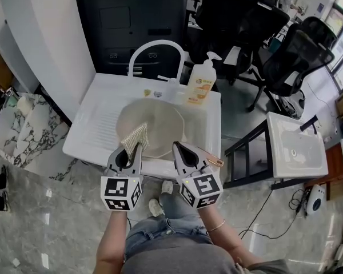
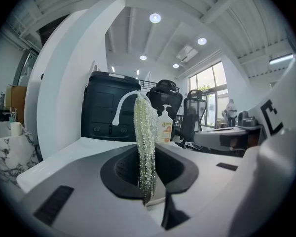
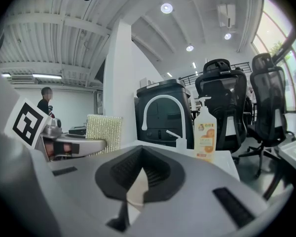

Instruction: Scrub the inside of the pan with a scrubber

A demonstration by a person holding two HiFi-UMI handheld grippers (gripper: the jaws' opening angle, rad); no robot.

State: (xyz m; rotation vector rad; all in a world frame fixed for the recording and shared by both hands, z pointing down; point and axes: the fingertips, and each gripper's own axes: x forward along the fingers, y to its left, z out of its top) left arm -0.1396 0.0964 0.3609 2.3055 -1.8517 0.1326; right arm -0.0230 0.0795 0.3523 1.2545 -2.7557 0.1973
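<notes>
Pan [image 1: 159,120]: we count one, in the sink [image 1: 90,127]; left gripper [image 1: 131,149] clamps one scrubber [image 1: 135,138], right gripper [image 1: 180,149] closed, empty.

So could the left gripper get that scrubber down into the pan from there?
Probably yes. The left gripper is shut on the scrubber by the near edge of the pan, which lies open and looks empty in the sink. The right gripper is off to the side, not between them.
</notes>
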